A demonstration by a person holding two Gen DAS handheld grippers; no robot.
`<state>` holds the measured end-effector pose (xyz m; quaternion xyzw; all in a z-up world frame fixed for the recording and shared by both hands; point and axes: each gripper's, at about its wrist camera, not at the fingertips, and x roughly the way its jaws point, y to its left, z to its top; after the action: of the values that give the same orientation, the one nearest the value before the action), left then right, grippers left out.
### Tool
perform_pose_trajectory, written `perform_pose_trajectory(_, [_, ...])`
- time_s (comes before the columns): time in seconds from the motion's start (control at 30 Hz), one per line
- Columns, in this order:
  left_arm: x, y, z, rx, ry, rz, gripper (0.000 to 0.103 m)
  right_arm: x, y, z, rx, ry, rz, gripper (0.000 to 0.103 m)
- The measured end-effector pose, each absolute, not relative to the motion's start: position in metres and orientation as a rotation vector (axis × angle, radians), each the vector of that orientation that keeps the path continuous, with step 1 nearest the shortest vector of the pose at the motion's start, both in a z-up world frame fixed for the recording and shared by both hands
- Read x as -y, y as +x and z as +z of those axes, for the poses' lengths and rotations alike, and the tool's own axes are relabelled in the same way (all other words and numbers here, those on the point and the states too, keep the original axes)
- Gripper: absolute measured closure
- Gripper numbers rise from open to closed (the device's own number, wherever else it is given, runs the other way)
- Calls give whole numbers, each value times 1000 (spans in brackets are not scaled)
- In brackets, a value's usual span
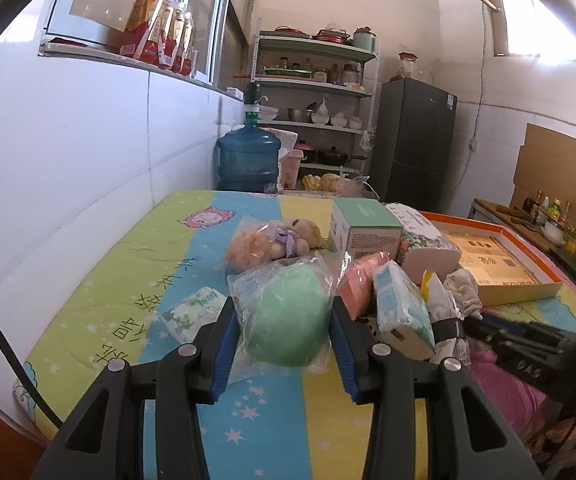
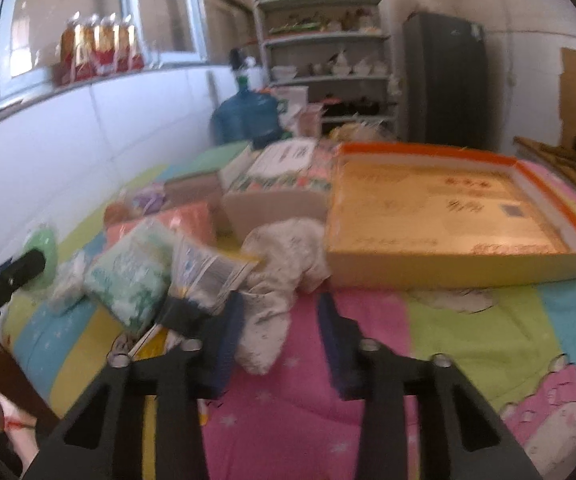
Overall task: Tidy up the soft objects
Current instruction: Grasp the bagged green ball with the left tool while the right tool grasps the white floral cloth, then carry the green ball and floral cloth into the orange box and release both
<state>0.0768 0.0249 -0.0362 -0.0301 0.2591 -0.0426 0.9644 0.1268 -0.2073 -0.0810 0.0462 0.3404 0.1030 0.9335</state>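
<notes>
My left gripper (image 1: 284,305) is shut on a soft green round pad in a clear plastic bag (image 1: 286,324), both blue pads pressing its sides just above the striped mat (image 1: 128,280). In the right wrist view, which is blurred, my right gripper (image 2: 280,300) is open and low over the mat. A crumpled white cloth (image 2: 284,256) lies between its fingers; it touches the left pad, and pink mat shows between it and the right pad. An open orange-rimmed cardboard tray (image 2: 447,268) lies just behind and to the right of the cloth.
A pile sits mid-mat: a bagged teddy bear (image 1: 272,240), a green box (image 1: 363,220), a floral tissue pack (image 1: 427,236), a pink pack (image 1: 361,280), a blue-white tissue pack (image 1: 403,308) and a small tissue pack (image 1: 192,312). A white wall runs along the left. A water jug (image 1: 248,160) stands behind.
</notes>
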Motion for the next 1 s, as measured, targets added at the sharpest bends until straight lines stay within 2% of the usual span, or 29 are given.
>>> perform_pose_trajectory(0.13, [-24, 76, -37, -530, -59, -84, 59, 210, 128, -91, -730, 124, 224, 90])
perform_pose_trajectory(0.23, [-23, 76, -38, -530, -59, -86, 59, 214, 121, -86, -709, 127, 231, 93])
perform_pose_trajectory(1.0, [37, 77, -2, -465, -7, -195, 59, 250, 75, -10, -450, 66, 169, 95])
